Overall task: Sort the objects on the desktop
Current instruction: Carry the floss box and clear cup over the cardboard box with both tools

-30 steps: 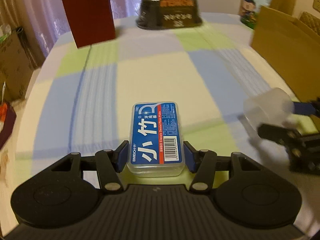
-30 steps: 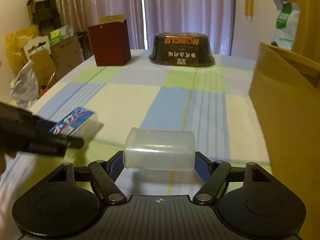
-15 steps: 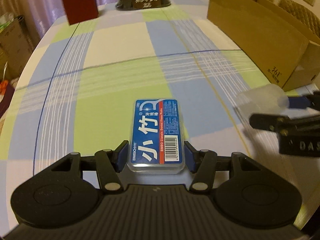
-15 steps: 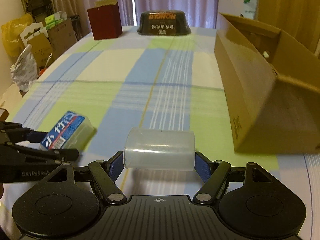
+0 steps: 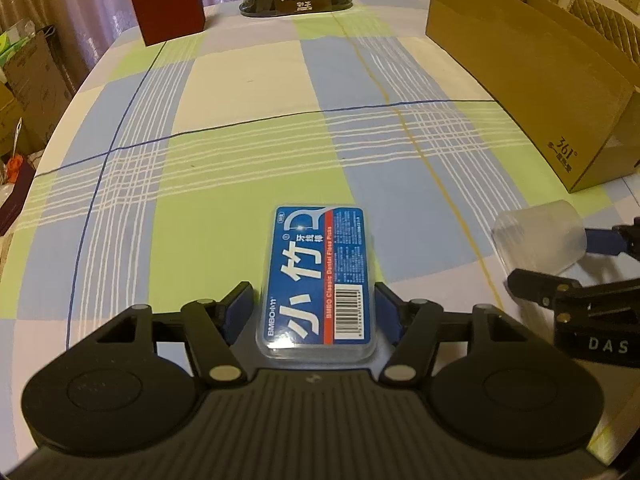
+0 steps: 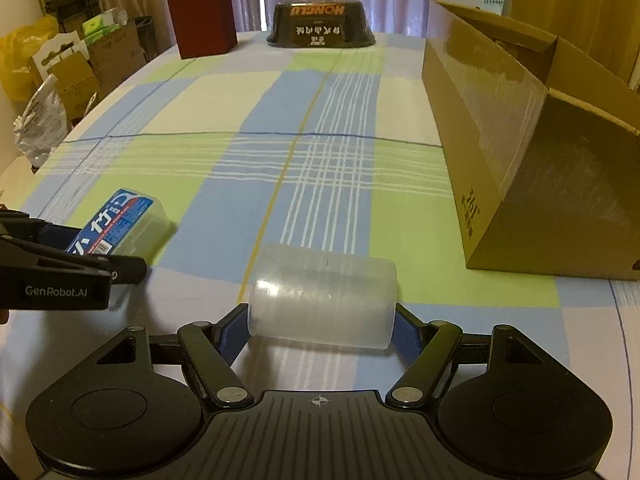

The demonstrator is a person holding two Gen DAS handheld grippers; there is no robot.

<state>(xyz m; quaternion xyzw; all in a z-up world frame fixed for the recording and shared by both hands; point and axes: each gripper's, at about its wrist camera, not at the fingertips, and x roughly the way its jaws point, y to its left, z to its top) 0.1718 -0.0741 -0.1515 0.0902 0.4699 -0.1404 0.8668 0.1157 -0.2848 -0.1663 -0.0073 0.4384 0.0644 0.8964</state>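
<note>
Desktop objects to sort sit on a long table (image 6: 328,100) under a checked cloth of blue, green and cream, which fills both my views. Largest on it is an open cardboard box (image 6: 520,140) along the right edge, lying with its opening upward and its near end close to my right tool. At the far end stand a dark red carton (image 6: 202,24) and an upturned black bowl (image 6: 320,26), well apart from my hands. Nearer, my left gripper (image 5: 316,312) is closed on a floss box (image 5: 318,276), a flat clear plastic case with a blue label, pinched across its narrow sides near the rear end. My right gripper (image 6: 320,326) is closed on a cup (image 6: 322,294), a frosted plastic tumbler lying sideways, clamped end to end between rim and base. Whether either object is lifted or resting on the cloth I cannot tell. I judge both to be light. The floss box looks stiff and smooth, so a grip across its sides should hold if kept square. The cup looks thin-walled and slick; squeezing its ends is safer than its middle, which could flex or pop free.
</note>
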